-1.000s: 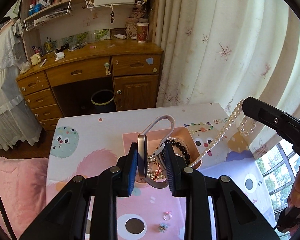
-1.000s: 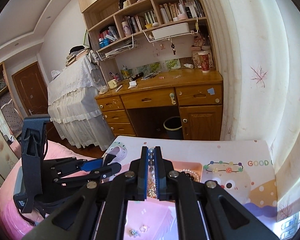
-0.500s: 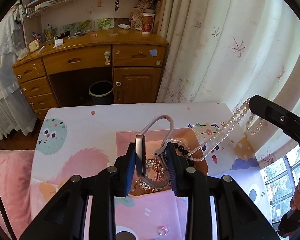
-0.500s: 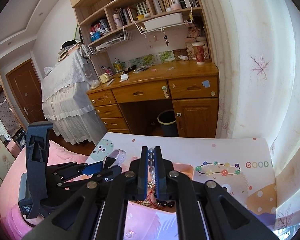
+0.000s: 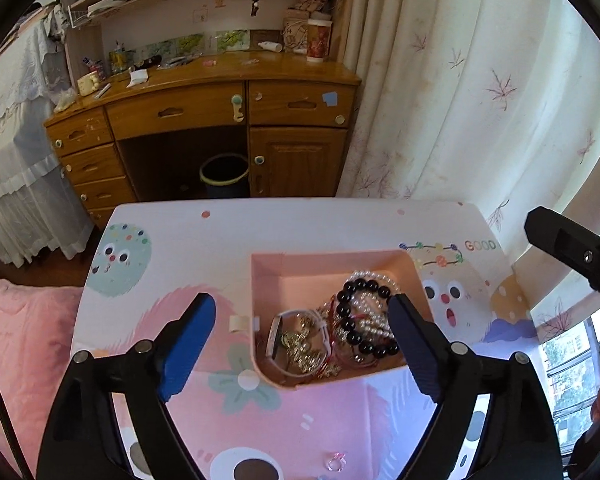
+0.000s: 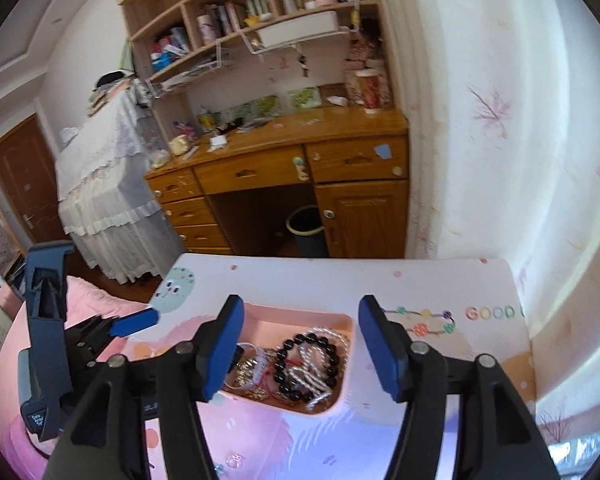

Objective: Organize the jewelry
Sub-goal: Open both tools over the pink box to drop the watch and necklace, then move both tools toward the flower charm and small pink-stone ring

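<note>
A pink tray (image 5: 300, 284) on the cartoon-print table (image 5: 160, 280) holds a white-strapped watch (image 5: 278, 336), a black bead bracelet (image 5: 356, 320), a pearl necklace (image 5: 370, 312) and gold chains. My left gripper (image 5: 300, 306) hovers over the tray with its jaws opening wide, and nothing is between them. My right gripper (image 6: 300, 316) also hangs above the tray (image 6: 284, 324), its jaws opening and empty. Below it lie the bracelet (image 6: 300, 360) and the pearls (image 6: 312, 378). The left gripper's blue fingertip (image 6: 134, 322) shows at the tray's left side.
A small pink ring (image 5: 336, 460) lies on the table near its front edge. Beyond the table stand a wooden desk (image 5: 204, 108) and a dark bin (image 5: 224, 174). A curtain (image 5: 480, 100) hangs on the right, and pink bedding (image 5: 16, 340) lies at the left.
The left gripper has let go of the watch and the right gripper has let go of the pearl necklace. Both now lie in the tray. Both pairs of jaws have spread apart, and both grippers have sunk.
</note>
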`<state>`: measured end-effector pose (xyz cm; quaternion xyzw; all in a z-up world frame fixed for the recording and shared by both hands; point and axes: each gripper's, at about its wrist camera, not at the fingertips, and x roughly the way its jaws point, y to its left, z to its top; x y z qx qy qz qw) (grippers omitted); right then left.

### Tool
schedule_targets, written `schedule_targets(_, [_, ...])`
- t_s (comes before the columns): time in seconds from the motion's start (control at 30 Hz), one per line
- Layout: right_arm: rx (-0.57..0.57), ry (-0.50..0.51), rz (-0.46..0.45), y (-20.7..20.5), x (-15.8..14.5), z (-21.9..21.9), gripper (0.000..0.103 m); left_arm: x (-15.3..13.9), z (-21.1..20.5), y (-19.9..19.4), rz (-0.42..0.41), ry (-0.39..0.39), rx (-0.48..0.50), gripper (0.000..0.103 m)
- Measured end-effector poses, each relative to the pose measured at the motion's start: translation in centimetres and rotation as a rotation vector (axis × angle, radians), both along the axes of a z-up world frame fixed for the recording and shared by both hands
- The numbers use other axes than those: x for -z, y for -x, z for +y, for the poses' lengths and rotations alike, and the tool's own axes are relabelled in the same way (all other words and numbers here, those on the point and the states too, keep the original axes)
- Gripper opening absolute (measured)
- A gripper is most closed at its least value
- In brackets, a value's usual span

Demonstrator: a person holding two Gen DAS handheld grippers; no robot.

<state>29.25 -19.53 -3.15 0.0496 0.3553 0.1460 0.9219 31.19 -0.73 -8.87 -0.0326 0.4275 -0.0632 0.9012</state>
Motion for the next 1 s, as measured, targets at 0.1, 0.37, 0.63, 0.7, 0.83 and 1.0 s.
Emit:
schedule_targets(0.1, [0.029,0.022,0.021,0.3,0.3,-0.4,0.062,0.2,0.5,0.7,0.009,0.008,-0.013,0.087])
schedule_targets(0.37, [0.102,0.059,0.114,1.9,1.6,-1.2,0.063,1.5,1.9,3.0,0.057,-0.019,-0.041,0.087])
schedule_targets(0.63, [0.132,0.068,0.226,3.5,3.4,-1.3,0.063,3.3,2.3,6.4,0.090,-0.081,-0.021,0.087])
schedule_targets(0.7, [0.123,0.082,0.239,3.9,3.8,-1.1,0.063,3.8,2.1,7.3,0.094,-0.089,-0.007,0.087])
schedule_targets(0.83, [0.088,0.123,0.261,4.6,4.9,-0.2,0.063,4.9,1.8,9.1,0.113,-0.070,0.025,0.087])
schedule_targets(1.0, [-0.004,0.172,0.269,5.4,6.2,1.2,0.063,6.4,1.5,11.0,0.138,-0.016,0.042,0.087])
